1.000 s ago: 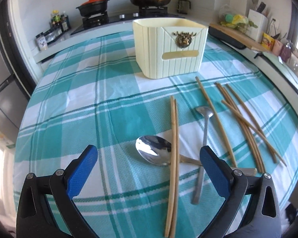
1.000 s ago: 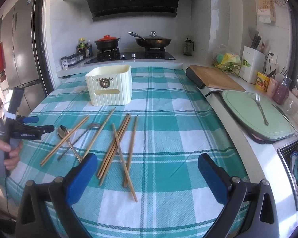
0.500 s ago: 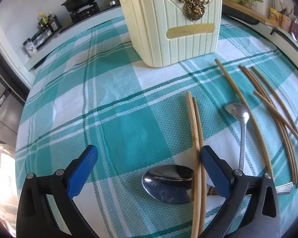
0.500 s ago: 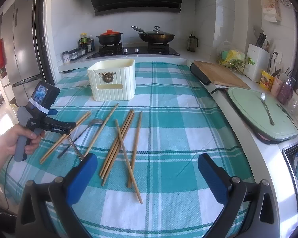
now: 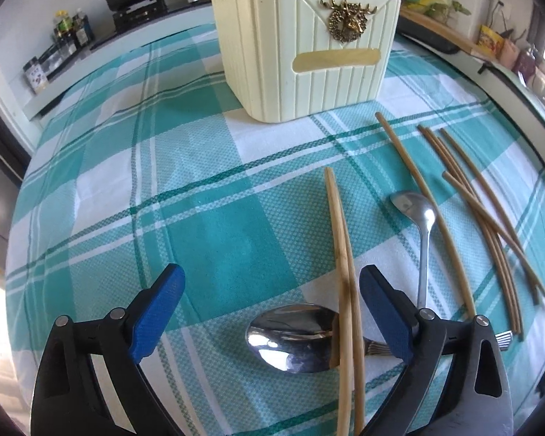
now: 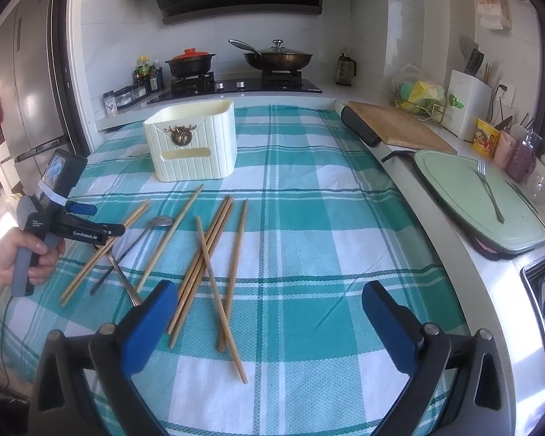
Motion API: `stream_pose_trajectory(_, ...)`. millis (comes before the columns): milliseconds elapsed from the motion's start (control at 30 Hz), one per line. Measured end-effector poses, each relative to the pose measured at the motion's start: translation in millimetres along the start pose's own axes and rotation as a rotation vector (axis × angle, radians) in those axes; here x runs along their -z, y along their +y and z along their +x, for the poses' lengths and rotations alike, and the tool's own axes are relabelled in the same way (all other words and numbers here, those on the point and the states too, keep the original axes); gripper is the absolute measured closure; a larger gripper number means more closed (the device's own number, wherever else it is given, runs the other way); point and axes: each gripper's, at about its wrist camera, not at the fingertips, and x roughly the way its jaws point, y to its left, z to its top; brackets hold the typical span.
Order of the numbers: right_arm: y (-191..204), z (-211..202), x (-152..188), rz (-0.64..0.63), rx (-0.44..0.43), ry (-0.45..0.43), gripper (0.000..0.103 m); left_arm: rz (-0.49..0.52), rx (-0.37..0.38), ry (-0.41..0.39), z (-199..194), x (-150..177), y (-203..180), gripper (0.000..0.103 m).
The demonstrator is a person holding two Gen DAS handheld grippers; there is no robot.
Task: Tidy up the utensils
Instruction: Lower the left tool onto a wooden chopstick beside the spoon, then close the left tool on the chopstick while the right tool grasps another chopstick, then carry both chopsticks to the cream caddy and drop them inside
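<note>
Step in hand: approach for first pickup. The left gripper (image 5: pixel 269 299) is spread wide and empty; the chopstick pair (image 5: pixel 345 283) and big spoon (image 5: pixel 294 338) lie between its fingers, toward the right one. The box (image 5: pixel 305 47) stands ahead, well apart. The right gripper (image 6: pixel 269 312) is spread, empty, with chopsticks (image 6: pixel 210 258) beyond its left finger. Next: lower and close on the pair.

Both wrist views toward shared holder (image 5: pixel 305 54)

Eight chopsticks (image 6: pixel 206 258) and two spoons (image 5: pixel 294 338) lie on the cloth — one cream holder (image 6: pixel 192 143).
</note>
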Motion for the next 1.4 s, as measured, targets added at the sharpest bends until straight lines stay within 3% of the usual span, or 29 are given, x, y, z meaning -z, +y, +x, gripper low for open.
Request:
stream_pose_trajectory(233, 2, 1, 4, 0.008, -0.012, 0.012, 0.0, 0.035, -0.091, 0.032, 14, 1, -4, 0.005)
stream_pose_trajectory(300, 3, -1, 3, 0.003, -0.01, 0.005, 0.0, 0.039, -0.095, 0.026, 13, 2, -4, 0.005)
stream_pose_trajectory(367, 3, 0, 3, -0.004, -0.007, 0.005, 0.0, 0.035, -0.073, 0.033, 11, 2, -3, 0.012)
stream_pose_trajectory(467, 1, 4, 1, -0.009, -0.001, 0.011, 0.0, 0.011, -0.018, 0.046, 8, 3, -2, 0.037)
stream_pose_trajectory(533, -2, 11, -1, -0.01, -0.015, 0.016, 0.0, 0.002, 0.006, 0.046, 5, 3, -4, 0.069)
stream_pose_trajectory(633, -8, 41, -9, -0.013, -0.072, 0.073, 0.0, -0.012, 0.03, 0.04, 4, 4, -7, 0.097)
stream_pose_trajectory(700, -9, 72, -17, -0.006, -0.13, 0.137, 0.0, -0.029, 0.049, 0.036, 4, 3, -6, 0.098)
stream_pose_trajectory(733, -11, 91, -22, 0.008, -0.161, 0.177, 0.006, -0.039, 0.053, 0.032, 3, 3, -6, 0.098)
stream_pose_trajectory(767, -12, 111, -29, 0.022, -0.179, 0.224, 0.027, -0.049, 0.061, 0.028, 2, 3, -6, 0.098)
stream_pose_trajectory(833, -11, 148, -39, 0.051, -0.203, 0.304, 0.052, -0.077, 0.081, 0.016, -2, 2, -2, 0.098)
stream_pose_trajectory(933, 2, 188, -51, 0.029, -0.225, 0.382, 0.054, -0.102, 0.102, -0.007, -12, 1, 4, 0.098)
stream_pose_trajectory(1000, 22, 203, -56, -0.057, -0.226, 0.412, 0.054, -0.111, 0.105, -0.022, -18, -1, 8, 0.098)
stream_pose_trajectory(1100, 45, 219, -66, -0.163, -0.154, 0.43, 0.056, -0.13, 0.114, -0.038, -23, -5, 15, 0.098)
stream_pose_trajectory(1133, 49, 224, -71, -0.173, -0.142, 0.433, 0.061, -0.138, 0.117, -0.043, -23, -6, 18, 0.098)
stream_pose_trajectory(1233, 50, 238, -85, -0.165, -0.157, 0.451, 0.095, -0.177, 0.132, -0.065, -30, -9, 25, 0.098)
stream_pose_trajectory(1300, 41, 232, -93, -0.117, -0.177, 0.437, 0.096, -0.202, 0.136, -0.096, -40, -10, 30, 0.098)
stream_pose_trajectory(1400, 28, 204, -108, -0.067, -0.213, 0.342, 0.096, -0.218, 0.139, -0.163, -62, -11, 33, 0.098)
